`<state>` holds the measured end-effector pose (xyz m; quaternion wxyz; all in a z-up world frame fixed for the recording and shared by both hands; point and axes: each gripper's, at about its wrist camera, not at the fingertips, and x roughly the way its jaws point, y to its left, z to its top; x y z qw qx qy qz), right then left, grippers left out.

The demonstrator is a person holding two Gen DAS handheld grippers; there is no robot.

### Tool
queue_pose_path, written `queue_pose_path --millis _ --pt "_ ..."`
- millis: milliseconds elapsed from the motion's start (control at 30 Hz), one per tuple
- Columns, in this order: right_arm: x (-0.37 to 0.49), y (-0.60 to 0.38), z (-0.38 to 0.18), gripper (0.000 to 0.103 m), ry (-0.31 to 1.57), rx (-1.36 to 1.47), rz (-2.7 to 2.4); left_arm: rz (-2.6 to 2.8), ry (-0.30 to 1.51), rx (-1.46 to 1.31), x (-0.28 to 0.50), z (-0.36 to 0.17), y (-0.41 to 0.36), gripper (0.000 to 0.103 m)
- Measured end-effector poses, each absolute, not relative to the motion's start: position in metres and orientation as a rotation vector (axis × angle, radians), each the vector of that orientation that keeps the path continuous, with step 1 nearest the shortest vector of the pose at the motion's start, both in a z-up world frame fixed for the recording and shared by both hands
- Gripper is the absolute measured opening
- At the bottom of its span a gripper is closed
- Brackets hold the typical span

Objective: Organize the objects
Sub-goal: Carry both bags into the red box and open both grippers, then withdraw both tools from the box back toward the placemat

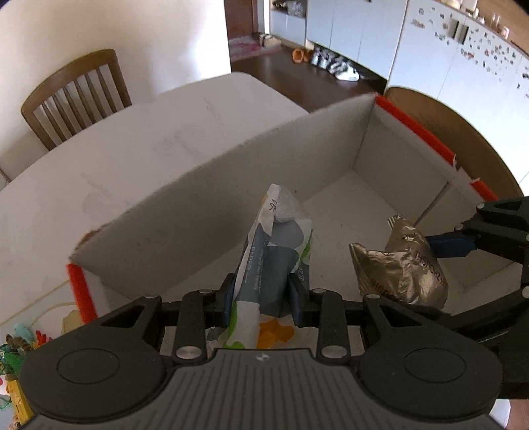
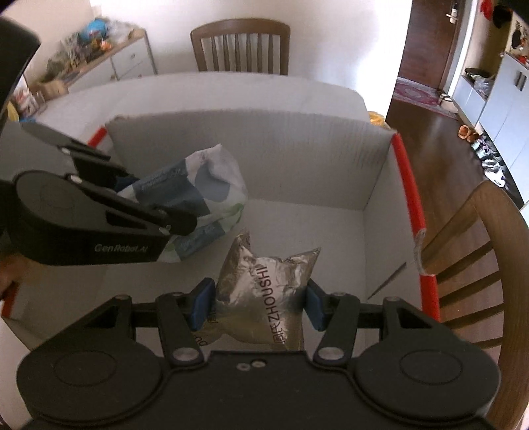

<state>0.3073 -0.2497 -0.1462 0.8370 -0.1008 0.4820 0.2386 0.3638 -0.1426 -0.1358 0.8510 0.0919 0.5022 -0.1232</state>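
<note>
White tabletop filled most of both views, with a slat-backed wooden chair drawn up at its far side and a second wooden chair at the right. On the table sat a white cardboard box with red-orange tape along its edges, open at the top.

Both grippers pointed steeply down over the inside of the box. The left gripper had its blue pads pressed against a crumpled paper packet, white with grey-blue, green and orange print, clamping it from both sides. The packet hung above the box floor near the left wall; whether its tip touched the floor could not be told.

The right gripper was closed on a crinkled silver foil pouch printed with dark lettering, the pads squeezing its two sides. That pouch hung near the middle of the box, just to the right of the paper packet.

Across the dark wooden floor, shoes lay beside white cabinets.
</note>
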Motion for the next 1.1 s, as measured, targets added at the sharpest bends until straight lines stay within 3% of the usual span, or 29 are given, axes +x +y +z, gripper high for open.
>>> queue_pose_path --millis 300,467,533,633,1100 --pt "0.306 -0.245 -0.157 0.056 1.079 -0.264 0.516 -0.260 1.124 0.224 0.375 -0.147 -0.153 0.031" --pt "0.303 -0.243 -0.153 0.064 1.076 -0.274 0.503 -0.251 1.141 0.242 0.375 -0.148 -0.154 0.034" --pt "0.305 -0.246 -0.150 0.065 1.075 -0.258 0.504 -0.250 1.138 0.240 0.372 -0.147 -0.154 0.049" --pt "0.302 -0.249 -0.143 0.071 1.062 -0.246 0.505 -0.249 1.113 0.229 0.367 -0.142 -0.151 0.061" --pt "0.293 -0.266 -0.105 0.075 0.985 -0.153 0.494 -0.250 0.989 0.159 0.344 -0.100 -0.132 0.061"
